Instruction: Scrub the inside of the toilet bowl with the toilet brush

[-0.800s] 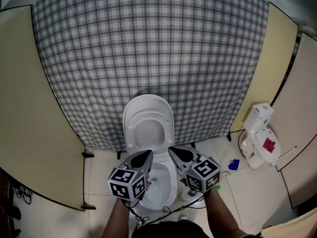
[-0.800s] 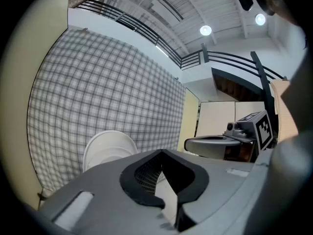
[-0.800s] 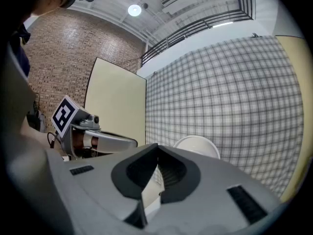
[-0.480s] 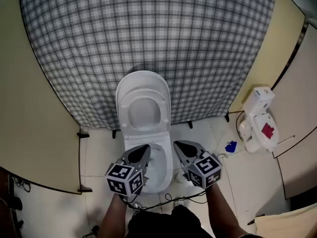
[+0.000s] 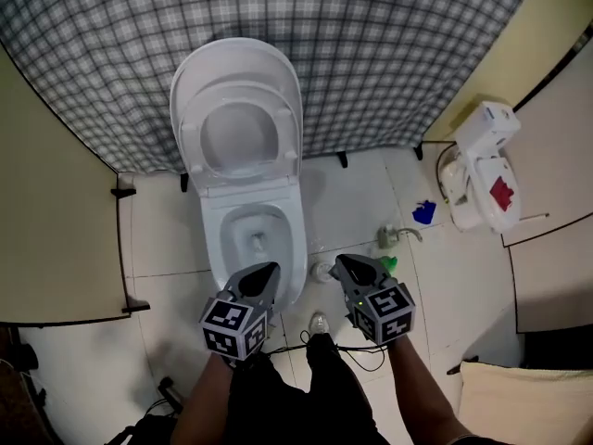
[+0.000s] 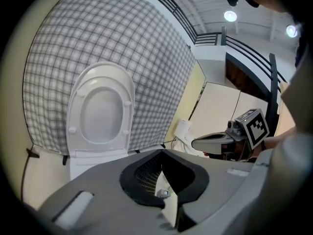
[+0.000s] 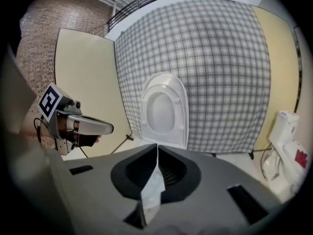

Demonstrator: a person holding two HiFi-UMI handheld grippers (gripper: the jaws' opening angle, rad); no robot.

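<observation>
A pale partition (image 5: 56,248) closes the left side of the stall. The left gripper (image 5: 267,272) is held low over the tiled floor (image 5: 352,202), its tip at the near rim of the toilet bowl (image 5: 255,239). In the left gripper view its jaws (image 6: 161,155) are drawn together with nothing between them.

The toilet bowl stands just ahead, between the two grippers and slightly left of the middle. It is white and oval, with a little water at the bottom. Its seat and lid (image 5: 236,58) are tipped up against a grey checked cloth (image 5: 371,44) that hangs behind it. Both gripper views show the raised lid (image 6: 100,111) (image 7: 164,111) straight ahead.

A small round white thing (image 5: 320,272) sits on the floor just beside the bowl's right side; it is too small to tell what it is.

The right gripper (image 5: 341,265) is level with the left one, just right of the bowl. Its jaws (image 7: 156,148) are also pressed together and empty.

Farther right, a green and grey thing (image 5: 387,239) and a blue thing (image 5: 424,213) lie on the floor. Beyond them a white fixture (image 5: 482,170) with a red patch stands by the yellow wall.
</observation>
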